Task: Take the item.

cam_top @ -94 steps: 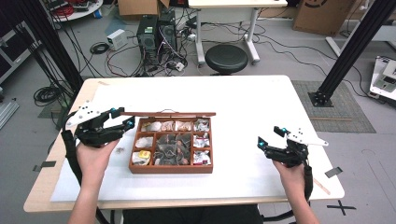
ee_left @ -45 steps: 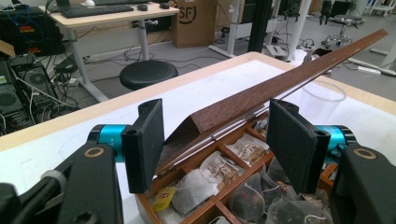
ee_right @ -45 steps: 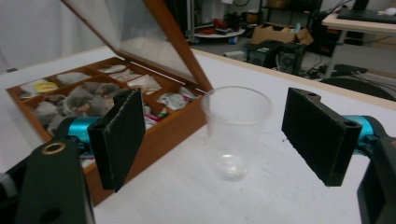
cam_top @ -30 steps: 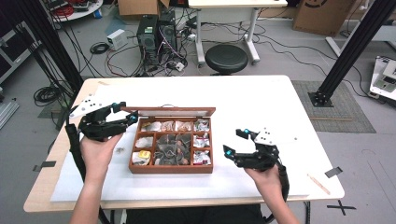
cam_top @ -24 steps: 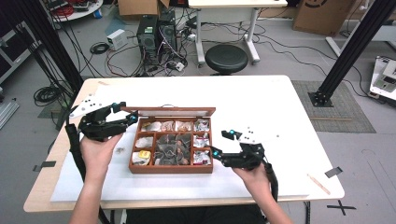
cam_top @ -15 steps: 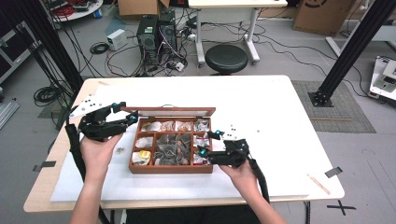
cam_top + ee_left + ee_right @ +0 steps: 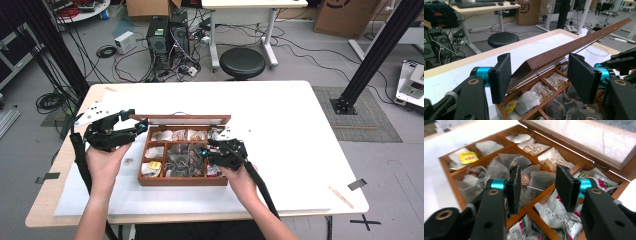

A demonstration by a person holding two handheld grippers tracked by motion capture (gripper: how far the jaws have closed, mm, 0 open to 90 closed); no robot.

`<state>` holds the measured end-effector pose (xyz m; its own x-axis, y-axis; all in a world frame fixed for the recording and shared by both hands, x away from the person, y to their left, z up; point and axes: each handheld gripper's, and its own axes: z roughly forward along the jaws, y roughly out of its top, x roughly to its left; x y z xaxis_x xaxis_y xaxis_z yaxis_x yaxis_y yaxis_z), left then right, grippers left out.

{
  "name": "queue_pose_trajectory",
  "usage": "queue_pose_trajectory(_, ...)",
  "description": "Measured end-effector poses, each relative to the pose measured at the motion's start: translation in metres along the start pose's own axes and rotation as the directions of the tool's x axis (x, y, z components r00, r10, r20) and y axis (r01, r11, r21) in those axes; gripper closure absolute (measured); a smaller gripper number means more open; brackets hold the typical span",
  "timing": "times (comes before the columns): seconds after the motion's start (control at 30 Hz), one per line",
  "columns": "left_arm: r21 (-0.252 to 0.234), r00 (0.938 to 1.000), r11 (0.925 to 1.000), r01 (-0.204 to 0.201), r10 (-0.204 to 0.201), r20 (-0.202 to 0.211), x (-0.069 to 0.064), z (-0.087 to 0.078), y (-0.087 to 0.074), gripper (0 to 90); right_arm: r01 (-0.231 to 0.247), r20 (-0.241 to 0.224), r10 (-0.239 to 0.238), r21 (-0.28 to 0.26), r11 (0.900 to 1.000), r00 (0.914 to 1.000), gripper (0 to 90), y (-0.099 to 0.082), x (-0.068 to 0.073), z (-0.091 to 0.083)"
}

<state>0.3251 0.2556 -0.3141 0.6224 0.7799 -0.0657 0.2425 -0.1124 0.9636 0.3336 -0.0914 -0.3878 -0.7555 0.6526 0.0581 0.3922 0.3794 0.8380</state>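
An open wooden tea box (image 7: pixel 182 180) sits mid-table, its lid (image 7: pixel 180 119) raised at the back. My left gripper (image 7: pixel 137 121) stays at the lid's left end. In the left gripper view that end of the lid (image 7: pixel 574 45) lies between the spread jaws of the left gripper (image 7: pixel 539 75), with a gap at the right pad. My right gripper (image 7: pixel 206 150) hovers over the box's right middle. Its jaws have just been closing. In the right gripper view the right gripper (image 7: pixel 537 187) stands apart above pyramid tea bags (image 7: pixel 509 161), pressing on nothing.
The box (image 7: pixel 474 143) holds several compartments of bags, among them a yellow-labelled one (image 7: pixel 469 157) and white printed sachets (image 7: pixel 559 217). A thin wooden stick (image 7: pixel 342 196) lies near the table's right edge. Beyond the table are a black stool (image 7: pixel 242 62), computer towers (image 7: pixel 160 35) and cables.
My right gripper has come leftward from the table's right side to above the box, and its jaws have narrowed. The left gripper moved to the lid's corner earlier and has held still since.
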Motion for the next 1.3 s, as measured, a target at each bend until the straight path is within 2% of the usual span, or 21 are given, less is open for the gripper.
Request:
queue_pose_trajectory(0.27,-0.004,1.0,1.0,0.004,-0.004,0.0,0.0,0.0,0.0,36.7,-0.031,0.037,0.03,0.044,0.9985,0.9989,60.9,0.01,-0.003,0.018)
queue_pose_trajectory(0.37,-0.009,1.0,0.9999,0.007,-0.007,-0.006,0.0,0.001,0.0,36.7,-0.045,0.064,0.041,0.061,0.9971,0.9971,61.3,0.011,-0.007,0.025)
queue_pose_trajectory(0.57,-0.022,0.9998,0.9997,0.013,-0.014,-0.017,0.0,0.002,0.0,36.7,-0.064,0.074,0.057,0.09,0.9939,0.9956,62.7,0.01,-0.011,0.031)
queue_pose_trajectory(0.7,-0.023,0.9997,0.9996,0.015,-0.016,-0.019,-0.001,0.002,0.0,36.7,-0.068,0.082,0.059,0.122,0.9901,0.9949,67.8,0.009,-0.012,0.036)
queue_pose_trajectory(0.77,-0.025,0.9997,0.9996,0.016,-0.016,-0.021,-0.001,0.002,0.0,36.7,-0.06,0.069,0.052,0.128,0.9899,0.9963,72.0,0.009,-0.012,0.038)
queue_pose_trajectory(0.87,-0.025,0.9997,0.9996,0.015,-0.016,-0.021,-0.001,0.002,0.0,36.7,-0.026,0.057,0.018,0.141,0.9896,0.9982,84.5,0.009,-0.009,0.04)
queue_pose_trajectory(0.93,-0.025,0.9997,0.9996,0.015,-0.016,-0.021,-0.001,0.002,0.0,36.7,-0.023,0.043,0.017,0.143,0.9894,0.9989,90.0,0.009,-0.008,0.041)
queue_pose_trajectory(1.03,-0.025,0.9997,0.9996,0.015,-0.016,-0.02,-0.001,0.002,0.0,36.7,-0.017,0.041,0.011,0.135,0.9907,0.9991,90.0,0.01,-0.006,0.04)
queue_pose_trajectory(1.13,-0.026,0.9997,0.9996,0.015,-0.016,-0.021,0.0,0.002,0.0,36.7,0.014,0.038,-0.018,0.092,0.9956,0.9991,90.0,0.012,0.0,0.034)
queue_pose_trajectory(1.3,-0.027,0.9996,0.9995,0.015,-0.016,-0.022,-0.001,0.002,0.0,36.7,0.032,0.04,-0.035,0.069,0.9971,0.9986,90.0,0.014,0.003,0.028)
